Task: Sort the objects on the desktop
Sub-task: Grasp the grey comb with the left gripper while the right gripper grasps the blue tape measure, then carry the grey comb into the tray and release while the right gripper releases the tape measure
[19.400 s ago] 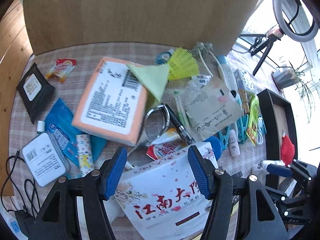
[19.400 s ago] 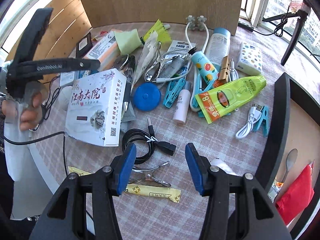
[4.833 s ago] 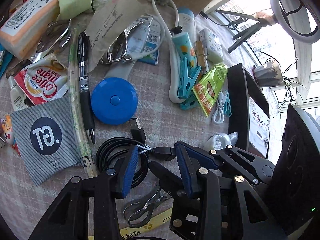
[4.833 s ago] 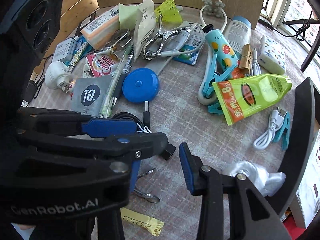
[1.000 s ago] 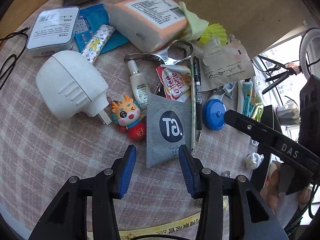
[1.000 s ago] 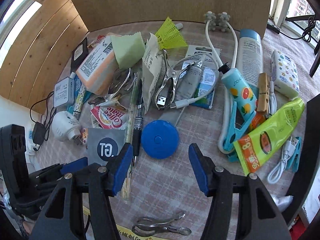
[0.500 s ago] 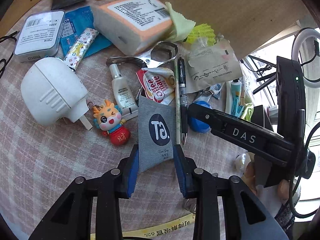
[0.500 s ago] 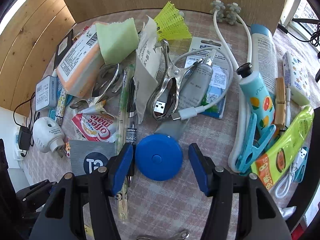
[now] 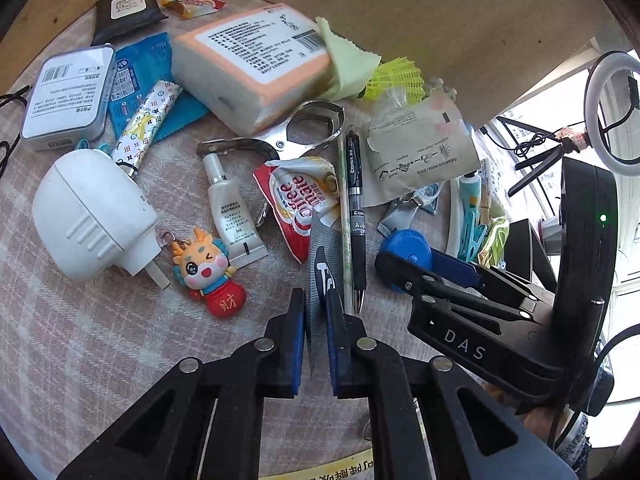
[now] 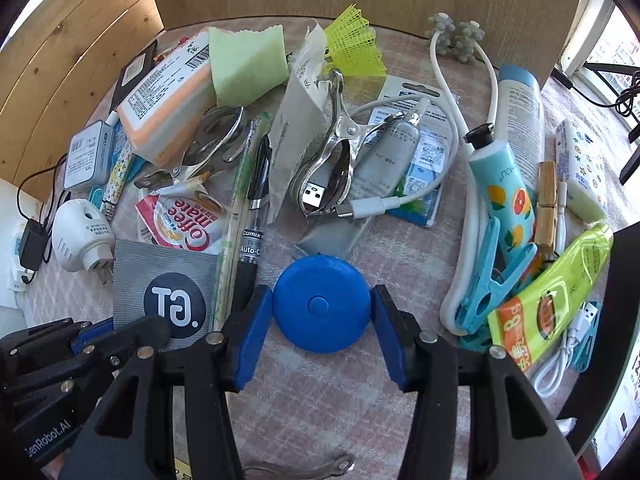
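Observation:
My left gripper (image 9: 316, 308) is shut on the near edge of a grey sachet with a dark round logo (image 9: 320, 276); the sachet stands on edge between the blue pads. It also shows in the right wrist view (image 10: 168, 280), lying flat. My right gripper (image 10: 320, 312) is open, its two blue pads on either side of a round blue tape measure (image 10: 320, 304) on the checked tablecloth (image 10: 340, 400); whether the pads touch it I cannot tell. In the left wrist view the right gripper (image 9: 436, 276) reaches over the tape measure (image 9: 408, 240).
Around the sachet lie a black pen (image 9: 356, 208), a coffee creamer packet (image 9: 300, 196), a small white tube (image 9: 232, 208), a dragon charm (image 9: 208, 272) and a white plug (image 9: 88, 216). To the right are blue clips (image 10: 492, 284), a green-yellow pouch (image 10: 552, 296) and a dark box wall (image 10: 620, 320).
My left gripper has closed on the grey sachet and tipped it up on edge. My right gripper has moved down and forward, so its pads now flank the blue tape measure.

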Tool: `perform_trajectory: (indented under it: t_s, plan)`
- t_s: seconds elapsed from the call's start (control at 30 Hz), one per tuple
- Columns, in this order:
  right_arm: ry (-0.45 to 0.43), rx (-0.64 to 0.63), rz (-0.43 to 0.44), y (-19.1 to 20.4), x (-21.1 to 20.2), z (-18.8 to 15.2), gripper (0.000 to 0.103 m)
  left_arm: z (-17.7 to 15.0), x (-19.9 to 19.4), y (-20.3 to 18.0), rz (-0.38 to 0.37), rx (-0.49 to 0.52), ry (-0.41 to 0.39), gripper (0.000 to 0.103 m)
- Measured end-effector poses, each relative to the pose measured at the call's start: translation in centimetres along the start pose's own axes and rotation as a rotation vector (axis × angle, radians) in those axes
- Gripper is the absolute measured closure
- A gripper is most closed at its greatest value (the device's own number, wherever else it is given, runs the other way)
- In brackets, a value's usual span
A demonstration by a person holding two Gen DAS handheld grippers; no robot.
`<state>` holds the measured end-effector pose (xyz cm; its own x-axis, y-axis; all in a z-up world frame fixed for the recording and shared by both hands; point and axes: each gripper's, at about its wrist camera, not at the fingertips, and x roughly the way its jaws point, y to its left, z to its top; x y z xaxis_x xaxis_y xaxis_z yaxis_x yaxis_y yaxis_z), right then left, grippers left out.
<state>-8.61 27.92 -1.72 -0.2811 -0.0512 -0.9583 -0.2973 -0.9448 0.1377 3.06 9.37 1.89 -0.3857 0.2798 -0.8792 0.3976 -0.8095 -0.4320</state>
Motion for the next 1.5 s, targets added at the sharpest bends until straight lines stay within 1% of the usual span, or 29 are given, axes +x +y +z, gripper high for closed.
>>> perform_trajectory:
  t_s: [0.17,0.37,0.5,0.6,0.73,0.8,0.83,0.9,1.1,1.2,1.3,1.4,1.5]
  plan:
    - [0.001,0.050,0.040,-1.0,-0.7,-1.0,0.054,-0.2,-1.4,0.6,0.013,0.018,-0.026,0.098]
    - [-0.033,0.079,0.075,-2.0,-3.0,-3.1,0.054,-0.1,-3.1,0.6,0.006,0.020,-0.056,0.098]
    - [-0.072,0.120,0.101,-3.6,-5.3,-4.2,0.054,-0.2,-3.6,-0.6,-0.019,0.038,-0.059,0.098]
    - [-0.108,0.143,0.090,-5.5,-7.4,-4.8,0.054,-0.2,-3.9,-2.3,-0.037,0.080,-0.050,0.098]
    - [-0.161,0.207,0.069,-9.4,-10.5,-6.4,0.054,-0.2,-3.3,-6.1,-0.070,0.150,-0.033,0.098]
    - [-0.189,0.245,0.043,-11.7,-11.9,-7.1,0.054,-0.2,-2.9,-8.5,-0.087,0.190,-0.023,0.098]
    - [-0.201,0.266,0.027,-12.4,-12.0,-6.8,0.054,-0.2,-2.7,-9.7,-0.099,0.210,-0.017,0.098]
    - [-0.222,0.313,0.005,-15.5,-13.8,-8.4,0.054,-0.3,-2.0,-12.6,-0.118,0.258,-0.003,0.098]
    - [-0.286,0.471,-0.084,-22.6,-16.7,-12.4,0.054,-1.1,-0.1,-21.0,-0.178,0.384,0.048,0.098]
    - [-0.300,0.555,-0.112,-26.1,-18.0,-15.0,0.054,-2.1,0.9,-25.2,-0.206,0.453,0.074,0.098]
    - [-0.310,0.631,-0.144,-29.1,-19.1,-17.7,0.054,-3.8,1.6,-29.2,-0.241,0.529,0.107,0.098]
    - [-0.311,0.689,-0.174,-31.3,-19.9,-20.2,0.054,-5.9,2.2,-32.4,-0.281,0.588,0.146,0.098]
    - [-0.309,0.739,-0.196,-32.9,-20.4,-22.3,0.054,-8.2,2.8,-35.1,-0.305,0.641,0.186,0.098]
